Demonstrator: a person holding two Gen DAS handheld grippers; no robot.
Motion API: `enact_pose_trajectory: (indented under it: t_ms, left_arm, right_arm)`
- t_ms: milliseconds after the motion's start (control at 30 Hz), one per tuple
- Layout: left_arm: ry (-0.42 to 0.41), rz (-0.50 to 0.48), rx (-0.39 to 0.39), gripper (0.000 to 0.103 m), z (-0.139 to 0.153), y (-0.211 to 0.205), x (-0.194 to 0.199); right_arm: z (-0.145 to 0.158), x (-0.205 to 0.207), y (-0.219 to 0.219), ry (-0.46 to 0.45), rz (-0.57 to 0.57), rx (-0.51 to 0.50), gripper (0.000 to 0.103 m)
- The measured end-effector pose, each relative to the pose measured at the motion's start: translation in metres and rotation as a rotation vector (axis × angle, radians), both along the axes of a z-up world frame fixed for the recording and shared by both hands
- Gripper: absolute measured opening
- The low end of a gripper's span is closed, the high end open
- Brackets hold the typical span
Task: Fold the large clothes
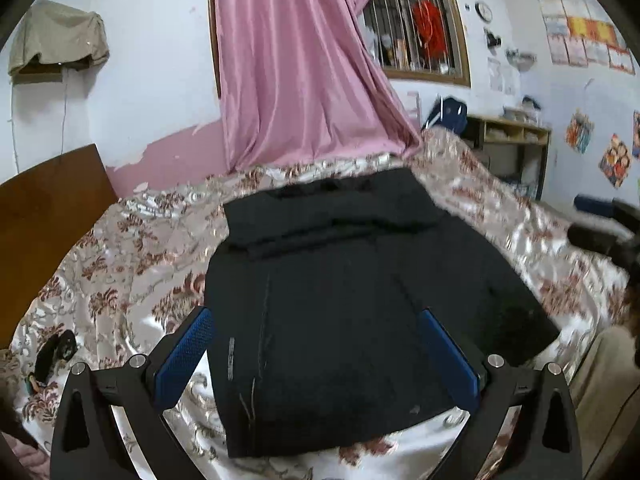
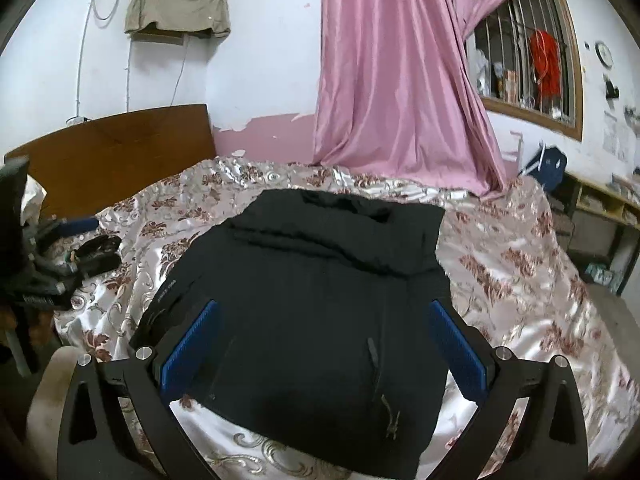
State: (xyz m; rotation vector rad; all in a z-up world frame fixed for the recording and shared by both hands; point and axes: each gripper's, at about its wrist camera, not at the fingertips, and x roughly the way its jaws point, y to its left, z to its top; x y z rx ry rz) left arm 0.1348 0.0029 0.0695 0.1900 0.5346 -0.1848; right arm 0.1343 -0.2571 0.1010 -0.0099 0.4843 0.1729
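- Folding looks well advanced: the black garment (image 1: 344,304) lies on the floral bedspread (image 1: 132,264) as a compact, roughly rectangular bundle, with layered edges stacked across its far end and no sleeve trailing loose that I can see
- Judging by that shape, the side folds and at least one fold across seem done; what may be left is a last halving or some smoothing, though the dark cloth hides most creases
- Garment sits in the middle of the bed, its near hem close to the bed's near edge, a zip pull (image 2: 390,420) showing at that hem in the right wrist view
- Left gripper (image 1: 320,356) hovers above the near part of the bundle, blue pads (image 1: 188,356) spread wide, gripping nothing
- Right gripper (image 2: 324,344) is likewise held over the near part, pads wide apart and empty, pointing along the garment toward the pink curtain (image 2: 396,80)
- Neither tool appears to touch the cloth
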Motion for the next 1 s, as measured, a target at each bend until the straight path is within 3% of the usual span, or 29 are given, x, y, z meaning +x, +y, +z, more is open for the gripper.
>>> enact_pose_trajectory:
  t_ms: [167, 267, 333, 433, 500, 667, 833, 1000]
  left_arm:
    - [0.048, -0.002, 0.02, 0.103, -0.022, 0.002, -0.002]
    - [0.135, -0.049, 0.037, 0.103, -0.038, 0.001, -0.001]
    - [0.207, -0.106, 0.082, 0.103, -0.053, -0.003, -0.001]
    - [0.24, -0.157, 0.195, 0.103, -0.075, -0.012, -0.008]
    - [0.258, -0.18, 0.223, 0.103, -0.088, -0.014, -0.012]
    - [0.317, -0.132, 0.217, 0.103, -0.114, -0.009, -0.009]
    - [0.405, -0.015, 0.329, 0.103, -0.149, -0.008, 0.003]
    - [0.445, 0.011, 0.246, 0.103, -0.159, 0.001, 0.003]
  right_arm:
    - [-0.019, 0.0, 0.003, 0.035, -0.003, 0.001, 0.101]
    - [-0.038, 0.002, 0.009, 0.078, -0.001, -0.047, 0.101]
    - [-0.056, 0.007, 0.017, 0.145, -0.003, -0.139, 0.101]
    - [-0.093, 0.01, 0.036, 0.26, 0.008, -0.336, 0.101]
    - [-0.104, 0.008, 0.042, 0.282, 0.026, -0.37, 0.101]
    - [-0.121, 0.005, 0.046, 0.333, 0.042, -0.353, 0.101]
    - [-0.143, 0.012, 0.048, 0.371, 0.034, -0.413, 0.101]
    - [-0.162, 0.016, 0.054, 0.375, 0.012, -0.506, 0.101]
